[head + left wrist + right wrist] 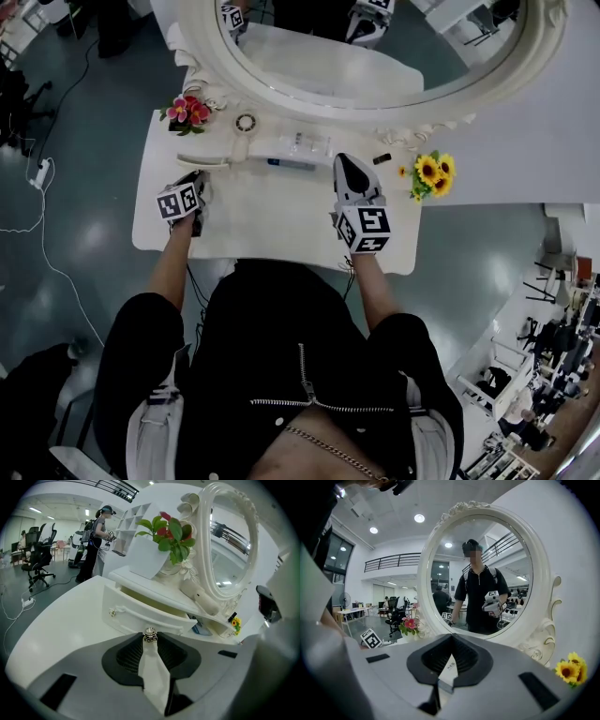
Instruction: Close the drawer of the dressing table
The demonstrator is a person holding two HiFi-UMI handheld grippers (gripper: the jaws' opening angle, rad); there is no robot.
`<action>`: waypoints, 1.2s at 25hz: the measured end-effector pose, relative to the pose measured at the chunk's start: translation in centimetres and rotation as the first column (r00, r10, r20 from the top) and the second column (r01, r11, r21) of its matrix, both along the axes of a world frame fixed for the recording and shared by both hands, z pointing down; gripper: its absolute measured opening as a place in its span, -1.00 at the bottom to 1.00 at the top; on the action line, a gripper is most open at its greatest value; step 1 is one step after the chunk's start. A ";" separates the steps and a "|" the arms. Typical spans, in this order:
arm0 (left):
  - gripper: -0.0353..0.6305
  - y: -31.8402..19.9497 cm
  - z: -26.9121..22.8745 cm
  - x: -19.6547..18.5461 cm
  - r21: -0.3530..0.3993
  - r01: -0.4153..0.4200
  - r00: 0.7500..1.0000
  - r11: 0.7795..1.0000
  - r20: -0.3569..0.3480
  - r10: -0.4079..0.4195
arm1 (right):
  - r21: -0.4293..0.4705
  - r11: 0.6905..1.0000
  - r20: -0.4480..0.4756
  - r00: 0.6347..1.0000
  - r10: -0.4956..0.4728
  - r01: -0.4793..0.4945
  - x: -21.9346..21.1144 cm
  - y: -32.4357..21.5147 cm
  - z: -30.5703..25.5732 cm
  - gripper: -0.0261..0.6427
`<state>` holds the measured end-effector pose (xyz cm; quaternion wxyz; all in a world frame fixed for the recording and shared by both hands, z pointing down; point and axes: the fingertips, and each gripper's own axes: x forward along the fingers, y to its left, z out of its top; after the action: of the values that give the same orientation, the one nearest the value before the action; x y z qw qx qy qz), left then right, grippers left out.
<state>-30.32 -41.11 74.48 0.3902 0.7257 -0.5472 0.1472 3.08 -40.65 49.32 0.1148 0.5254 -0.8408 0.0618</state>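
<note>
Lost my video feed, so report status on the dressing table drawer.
Left hand-held gripper shut on small silver metal knob. White drawer open. Right hand-held gripper shut, empty. Nothing seen blocking.

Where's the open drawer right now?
In the left gripper view the drawer juts out under the red flowers, left of the mirror; the left hand-held gripper grips its metal knob.

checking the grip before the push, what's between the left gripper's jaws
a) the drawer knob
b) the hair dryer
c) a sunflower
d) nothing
a: in the left gripper view, the left gripper has its jaw tips closed on the small metal knob of the drawer, which stands pulled out.
</note>
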 end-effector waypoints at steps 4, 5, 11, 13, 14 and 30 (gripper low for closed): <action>-0.57 -0.6 0.1 0.0 -0.002 -0.004 1.000 1.000 0.005 0.004 | -0.005 1.000 0.001 1.000 0.017 -0.017 0.4 0.2 0.0 -0.90; -0.57 -1.0 0.1 0.0 0.001 -0.005 1.000 1.000 0.008 0.005 | -0.004 1.000 0.002 1.000 0.023 -0.023 0.6 0.2 -0.1 -0.90; -0.57 -2.8 0.0 0.3 -0.006 -0.003 1.000 1.000 0.008 0.003 | -0.003 0.998 0.001 0.998 0.059 -0.059 2.2 0.3 -0.1 -0.90; -0.57 -3.4 0.0 0.4 -0.008 0.005 1.000 1.000 0.002 -0.005 | -0.005 0.998 0.000 0.998 0.067 -0.067 2.6 0.4 0.0 -0.90; -0.57 -3.6 0.1 0.4 -0.010 0.007 1.000 1.000 0.001 -0.007 | -0.005 0.997 0.000 0.997 0.072 -0.072 2.8 0.4 0.0 -0.90; -0.57 -3.0 -1.8 -0.2 0.044 0.024 0.995 0.999 0.100 -0.028 | 0.004 0.997 0.013 0.997 0.075 -0.075 4.2 0.6 0.2 -0.90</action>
<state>-30.52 -44.12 72.72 0.3483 0.7185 -0.5785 0.1666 7.32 -40.04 49.53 0.1056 0.5566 -0.8212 0.0675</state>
